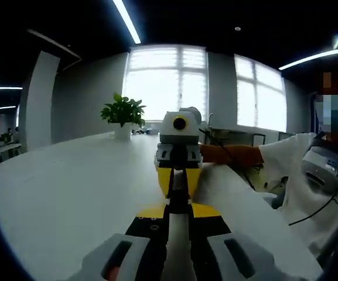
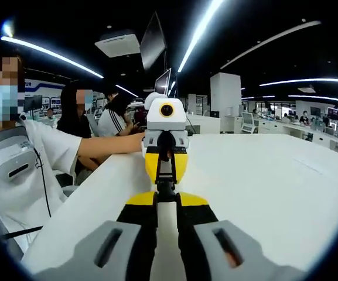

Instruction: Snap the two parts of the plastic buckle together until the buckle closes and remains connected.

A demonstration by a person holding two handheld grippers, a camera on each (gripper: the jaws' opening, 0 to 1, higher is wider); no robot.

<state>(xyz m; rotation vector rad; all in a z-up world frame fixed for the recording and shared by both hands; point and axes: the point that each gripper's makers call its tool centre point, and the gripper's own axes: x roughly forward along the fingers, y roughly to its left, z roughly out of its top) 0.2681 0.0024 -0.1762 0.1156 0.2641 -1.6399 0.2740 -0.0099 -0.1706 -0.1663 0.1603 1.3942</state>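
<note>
Black and narrow, the plastic buckle (image 1: 179,196) sits straight ahead of my jaws, in the short gap where my two grippers meet nose to nose above the white table (image 1: 69,193). My left gripper (image 1: 178,212) has its jaws drawn in to a thin slot around the near end of that dark piece, and I judge it to be clamped there. Just beyond its tips, my right gripper (image 1: 178,175) faces back at me, its yellow fingers pinched on the far end.

In the right gripper view the picture is mirrored. My right gripper (image 2: 165,205) is nearly closed on the buckle (image 2: 165,188), and the left gripper (image 2: 164,167) stands directly in front, its tips almost touching mine. The two sets of jaws look lined up on one axis.

I take this to be the snapping step itself: both halves held, pressed end to end. The dark piece is too small and shadowed for me to say whether the halves have latched.

The next move calls for a straight push along that shared line, without twisting, then a gentle pull apart to test the catch.
</note>
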